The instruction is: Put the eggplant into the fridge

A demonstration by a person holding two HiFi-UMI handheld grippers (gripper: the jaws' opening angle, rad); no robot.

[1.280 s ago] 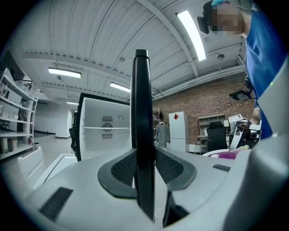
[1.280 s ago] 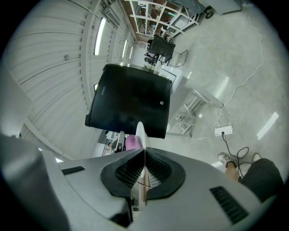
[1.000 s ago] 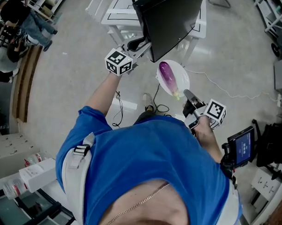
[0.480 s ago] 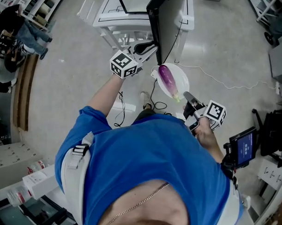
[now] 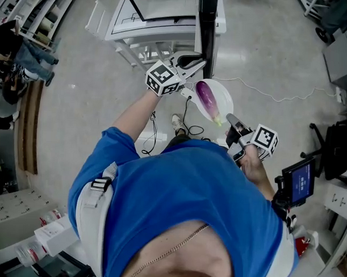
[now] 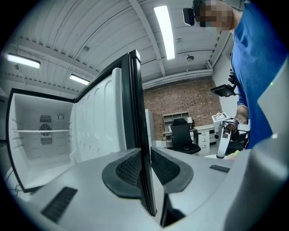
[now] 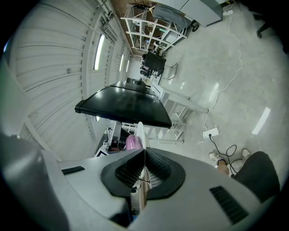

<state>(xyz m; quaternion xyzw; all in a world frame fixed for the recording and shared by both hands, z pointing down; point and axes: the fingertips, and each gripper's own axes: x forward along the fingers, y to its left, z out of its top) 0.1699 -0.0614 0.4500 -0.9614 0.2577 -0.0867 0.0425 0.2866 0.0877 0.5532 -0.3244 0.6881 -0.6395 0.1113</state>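
A purple eggplant (image 5: pixel 206 96) lies on a white plate (image 5: pixel 223 97). My right gripper (image 5: pixel 230 117) is shut on the plate's near rim and holds it level. In the right gripper view the plate (image 7: pixel 140 133) runs edge-on from between the pads, with the eggplant (image 7: pixel 132 142) just past them. My left gripper (image 5: pixel 196 61) is at the free edge of the black fridge door (image 5: pixel 207 22). Its jaws are closing, and in the left gripper view the door (image 6: pixel 135 113) stands between the pads of that gripper (image 6: pixel 145 169), which touch it. The white fridge interior (image 6: pixel 40 135) is open.
The white fridge body (image 5: pixel 161 15) stands ahead of me. A cable (image 5: pixel 277 99) trails over the floor at the right. A small screen on a stand (image 5: pixel 297 182) is at my right side. A person (image 5: pixel 24 27) stands by shelves at the far left.
The fridge door has swung from showing its broad black face to edge-on. My left gripper moved right along with it and its jaws narrowed. The plate and eggplant hardly moved.
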